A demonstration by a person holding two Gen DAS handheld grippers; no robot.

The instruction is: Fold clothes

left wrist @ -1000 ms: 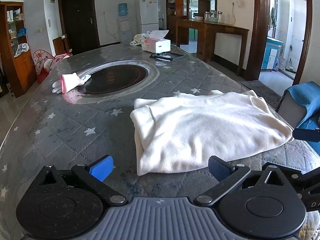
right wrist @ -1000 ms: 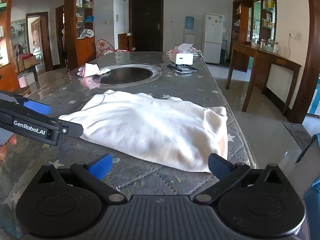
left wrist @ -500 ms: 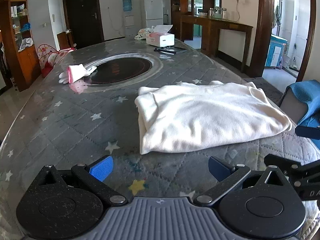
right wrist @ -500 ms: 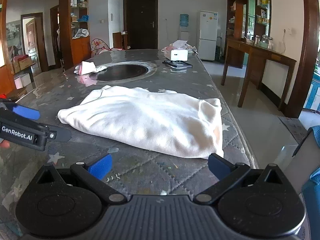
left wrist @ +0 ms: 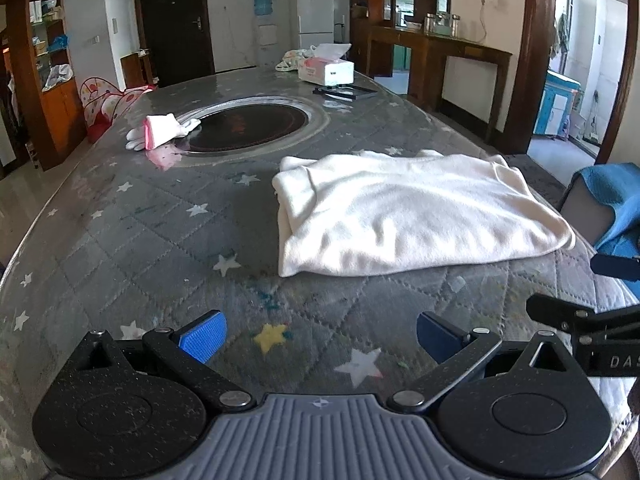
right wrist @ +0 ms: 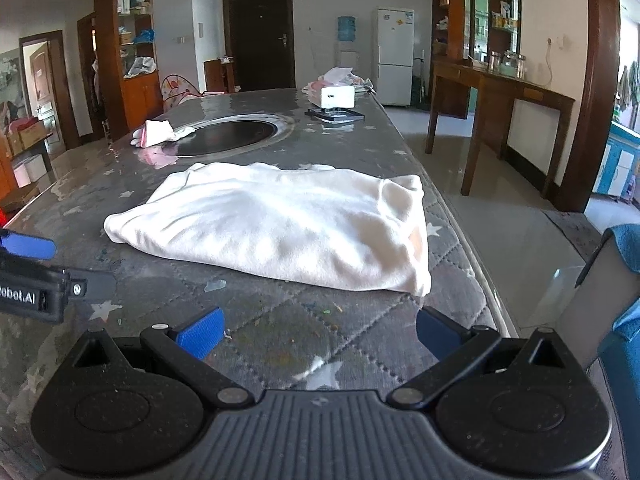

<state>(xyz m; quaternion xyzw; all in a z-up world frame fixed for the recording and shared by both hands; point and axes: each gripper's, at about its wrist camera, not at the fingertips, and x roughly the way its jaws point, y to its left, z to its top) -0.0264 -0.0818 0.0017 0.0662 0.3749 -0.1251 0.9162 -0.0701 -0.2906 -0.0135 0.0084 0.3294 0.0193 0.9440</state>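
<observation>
A cream-white garment (left wrist: 404,212) lies folded flat on the grey star-patterned table cover (left wrist: 140,240); the right wrist view shows the same garment (right wrist: 288,224) near the table's right edge. My left gripper (left wrist: 320,338) is open, empty, and held back from the garment's near edge. My right gripper (right wrist: 318,330) is also open and empty, short of the garment's near hem. The right gripper's tips (left wrist: 600,292) show at the right edge of the left wrist view. The left gripper (right wrist: 32,272) pokes in from the left of the right wrist view.
A round dark inset (left wrist: 248,128) sits mid-table with white gloves (left wrist: 160,136) beside it. A tissue box (left wrist: 326,70) and a black tray (left wrist: 344,92) stand at the far end. A blue-covered chair (left wrist: 612,200) is close on the right. The table edge (right wrist: 464,232) drops to floor.
Both grippers have drawn back from the garment toward the near edge of the table, so it looks farther away. The garment itself has stayed put.
</observation>
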